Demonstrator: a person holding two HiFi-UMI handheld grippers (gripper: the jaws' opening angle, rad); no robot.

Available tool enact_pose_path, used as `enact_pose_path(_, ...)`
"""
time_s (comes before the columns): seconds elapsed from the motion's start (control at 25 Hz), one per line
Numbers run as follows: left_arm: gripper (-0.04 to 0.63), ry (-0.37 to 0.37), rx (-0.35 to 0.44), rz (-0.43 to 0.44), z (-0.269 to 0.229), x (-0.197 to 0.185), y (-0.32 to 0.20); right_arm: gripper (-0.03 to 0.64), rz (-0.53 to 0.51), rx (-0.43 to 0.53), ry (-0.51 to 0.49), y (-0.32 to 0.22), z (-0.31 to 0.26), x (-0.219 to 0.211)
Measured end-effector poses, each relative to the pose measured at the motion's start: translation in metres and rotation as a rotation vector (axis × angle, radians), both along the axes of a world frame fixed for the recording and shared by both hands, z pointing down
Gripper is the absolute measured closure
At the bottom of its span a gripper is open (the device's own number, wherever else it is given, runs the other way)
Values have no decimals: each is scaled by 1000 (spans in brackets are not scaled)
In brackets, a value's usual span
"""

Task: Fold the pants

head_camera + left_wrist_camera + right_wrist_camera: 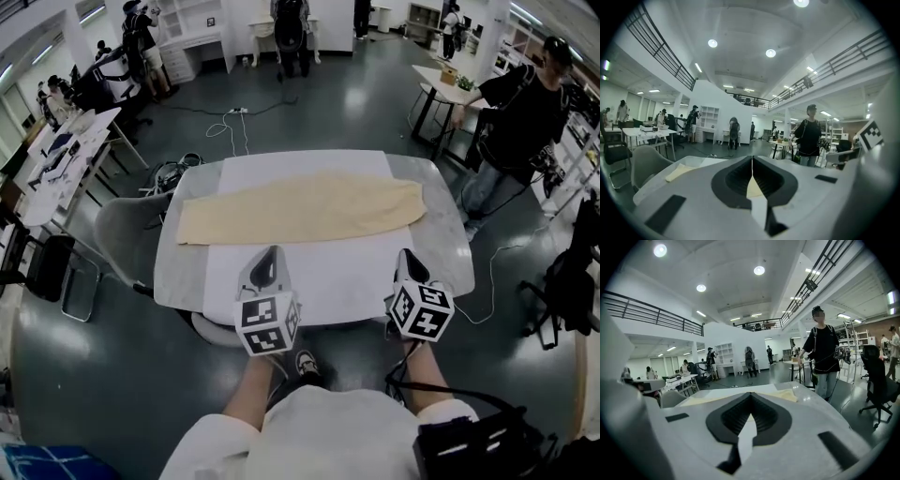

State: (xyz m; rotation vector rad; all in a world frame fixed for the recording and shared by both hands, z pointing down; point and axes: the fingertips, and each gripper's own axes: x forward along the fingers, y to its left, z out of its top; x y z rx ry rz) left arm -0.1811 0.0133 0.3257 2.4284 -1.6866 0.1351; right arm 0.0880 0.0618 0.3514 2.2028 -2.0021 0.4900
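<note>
Inspected a grey round-cornered table (173, 272) in an open workshop hall, with a white mat (328, 277) covering most of its top. Noted beige pants (300, 208) laid flat across the far half of that mat, running left to right as one long strip, wider end to the right and narrower end to the left. Judged already doubled leg over leg, though unable to confirm from any visible seam. Found no overhang beyond the table edge.

Located left gripper (271, 251) above the near part of the mat, pointing toward the pants and stopping short of their near edge, with jaws closed together and nothing between them. Located right gripper (405, 253) alongside at similar reach, toward the right side of the mat, with jaws likewise pressed together and empty. Confirmed no contact with the fabric by either tool.

Judged step in hand: approach ahead of a first grasp, with folding across the length not yet begun. Called for next: parting both sets of jaws, reaching to one end of the strip, pinching its two corners, then carrying that end over toward the other. Advised keeping both corners level to avoid a skewed fold.
</note>
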Motion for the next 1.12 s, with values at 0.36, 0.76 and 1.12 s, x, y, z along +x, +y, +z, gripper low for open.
enact_pose_path(0.36, 586, 28, -66, 46, 28, 23, -114, 624, 31, -41, 17, -103, 16, 14)
enact_pose_path(0.76, 586, -10, -171, 111, 80, 91, -159, 624, 42, -128, -1, -144, 58, 61)
enact_pose_path(1.12, 586, -6, -189, 271, 84, 203, -164, 624, 174, -147, 22, -117, 52, 155)
